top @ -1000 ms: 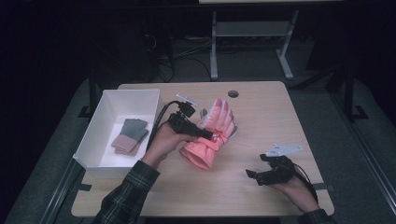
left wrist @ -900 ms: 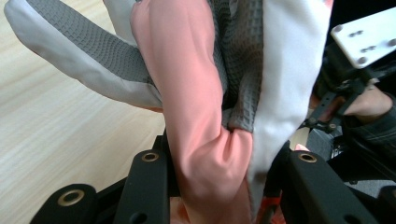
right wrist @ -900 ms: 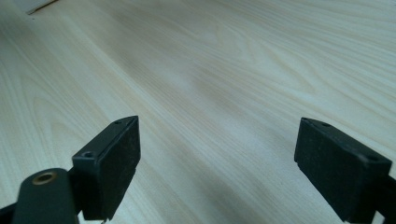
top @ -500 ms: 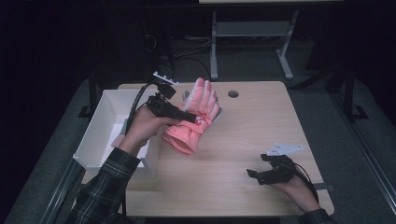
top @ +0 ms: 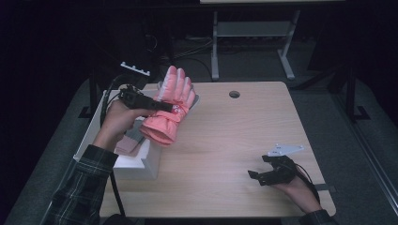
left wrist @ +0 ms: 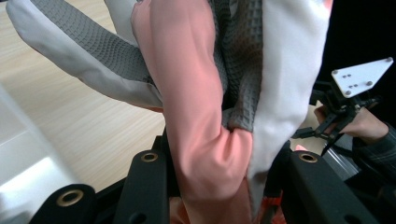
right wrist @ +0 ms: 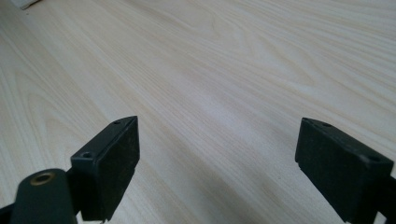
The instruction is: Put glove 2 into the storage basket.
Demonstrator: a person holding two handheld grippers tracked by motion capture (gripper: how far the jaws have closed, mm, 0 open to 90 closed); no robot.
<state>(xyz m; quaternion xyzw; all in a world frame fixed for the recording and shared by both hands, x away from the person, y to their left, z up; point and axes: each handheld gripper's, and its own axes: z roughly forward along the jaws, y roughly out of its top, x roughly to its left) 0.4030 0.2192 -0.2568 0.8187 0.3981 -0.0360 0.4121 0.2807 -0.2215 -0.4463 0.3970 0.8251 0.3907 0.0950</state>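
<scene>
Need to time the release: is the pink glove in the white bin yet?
Out. The pink glove hangs clamped in the left gripper, above the white bin edge.

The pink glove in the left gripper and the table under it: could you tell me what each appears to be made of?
The pink glove, clamped in the left gripper, looks like padded synthetic fabric, matte and creased. In the left gripper view its palm side carries a grey waffle-textured patch, possibly rubbery, beside pale smooth panels. The table looks like light wood or wood-grain laminate with a faint sheen.
</scene>
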